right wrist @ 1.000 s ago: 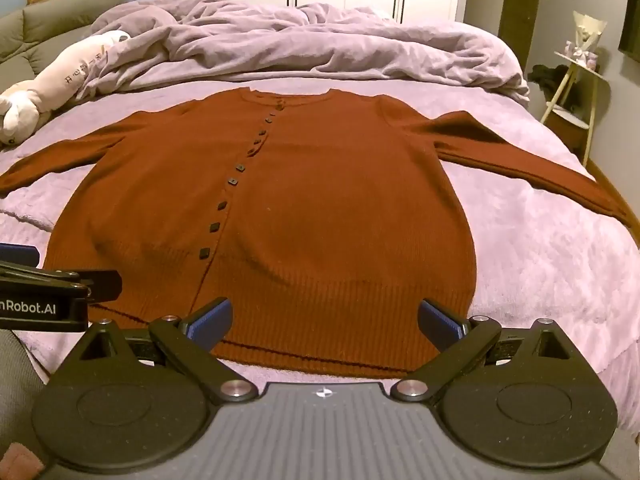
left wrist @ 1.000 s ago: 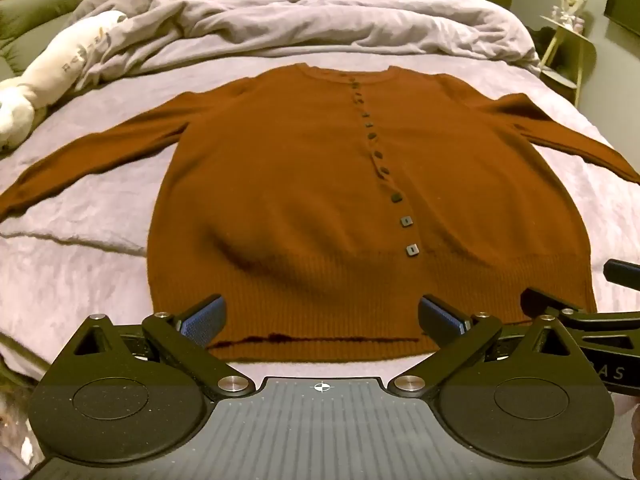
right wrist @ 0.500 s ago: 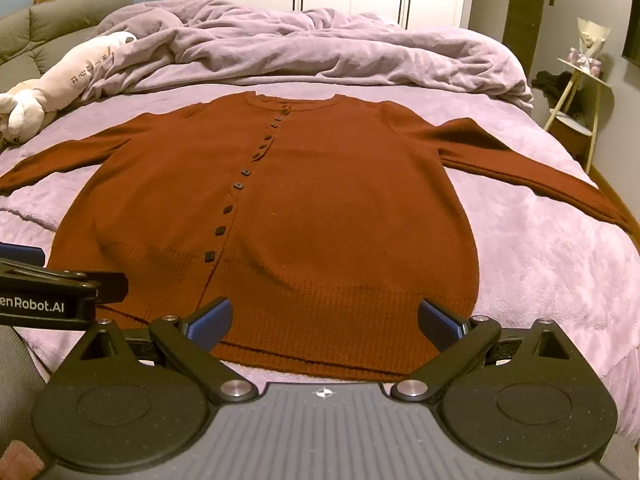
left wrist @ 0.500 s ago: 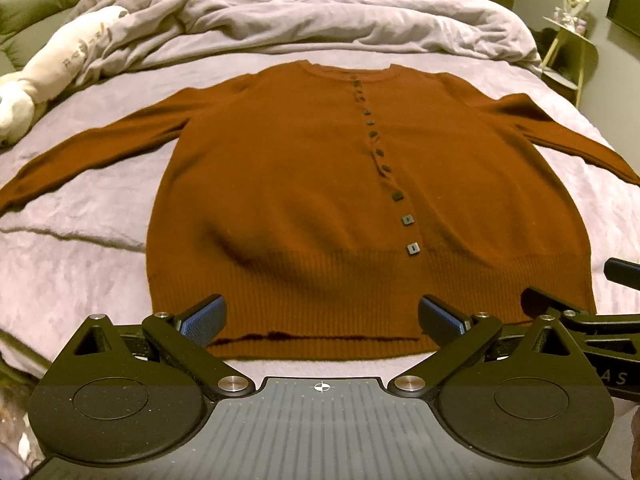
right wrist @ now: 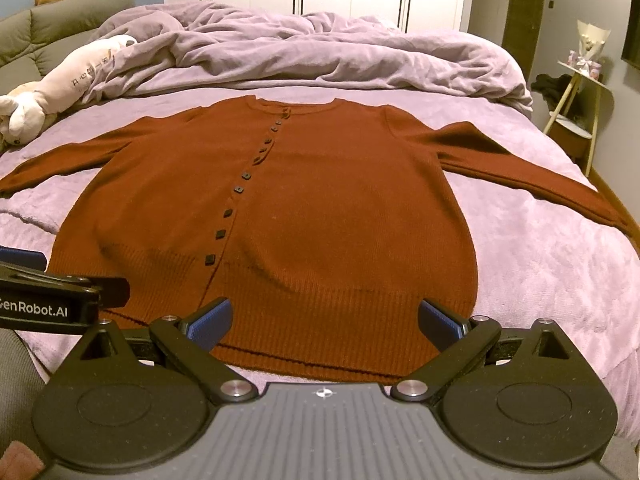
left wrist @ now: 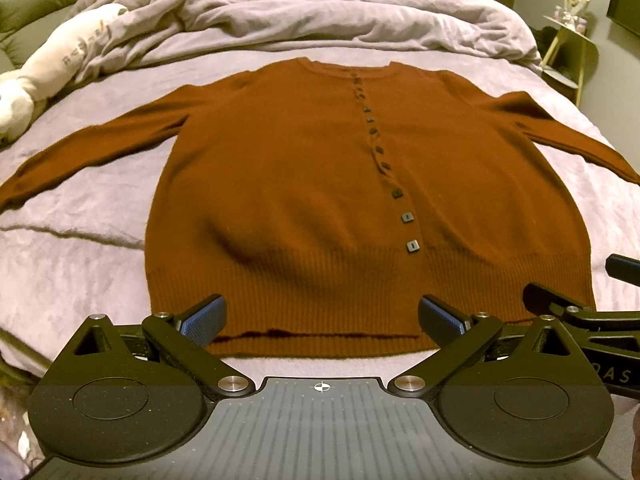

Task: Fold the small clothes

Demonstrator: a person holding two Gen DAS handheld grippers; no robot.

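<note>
Brown cardigan (left wrist: 304, 184) lies flat on my bed (left wrist: 80, 232), buttons up, both my tongs spread apart and holding nothing.

Its length runs away from me, hem nearest, collar toward the rumpled duvet (right wrist: 304, 52); sleeves reach out sideways. A plush toy (right wrist: 60, 80) with small unreadable writing lies far left. My left tongs (left wrist: 320, 316) and right tongs (right wrist: 325, 318) hover at the hem; the left one's side reads "GenRobot.AI".

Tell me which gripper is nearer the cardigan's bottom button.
Left, though it's close. The bottom button sits just right of center ahead of the left gripper; from the right gripper it lies further off, toward its left.
</note>
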